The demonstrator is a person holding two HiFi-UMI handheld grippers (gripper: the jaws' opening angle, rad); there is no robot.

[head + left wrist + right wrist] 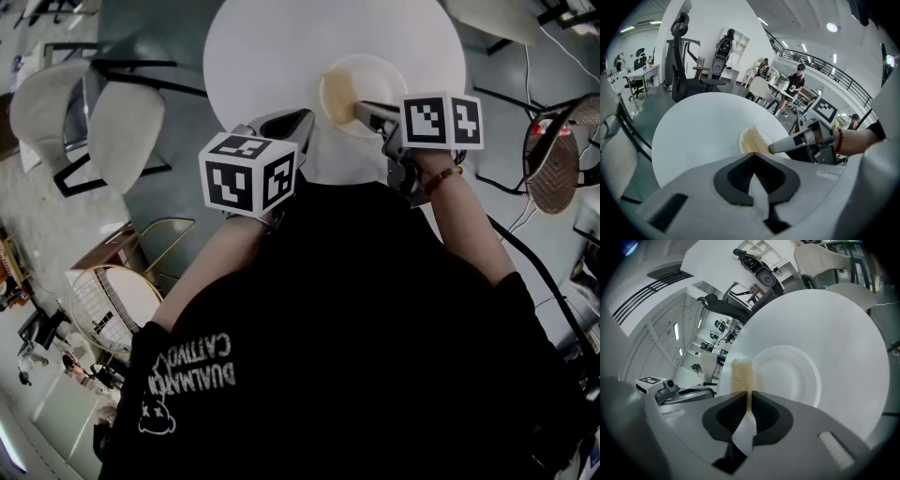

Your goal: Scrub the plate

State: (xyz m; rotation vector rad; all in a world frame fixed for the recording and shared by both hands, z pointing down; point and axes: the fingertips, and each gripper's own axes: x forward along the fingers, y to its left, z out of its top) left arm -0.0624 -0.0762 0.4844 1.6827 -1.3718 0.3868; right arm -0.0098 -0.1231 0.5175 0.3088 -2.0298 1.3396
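Nearest, the right gripper [749, 393] is clamped on a yellow sponge [740, 375]. The sponge's free end stands out past the jaws, at the left rim of the plate [792, 376]. The left gripper [752, 157] has its jaws together on nothing. It sits just off the plate's left side, at the edge of the round white surface [272, 47].

To scrub well, I judge the sponge should be tipped flatter into the plate's well and worked in short strokes. The plate looks light (paper, going by its fluted rim), so it may slide. The left gripper could press down on the rim opposite the sponge to hold it.

Only the right gripper view shows the fluting and the pinch on the sponge. The head view shows how both grippers stand about the plate. The left gripper view gives only a low pale-yellow sliver there, with a jaw of the right gripper reaching in to it. Beyond the plate the surface shows bare.
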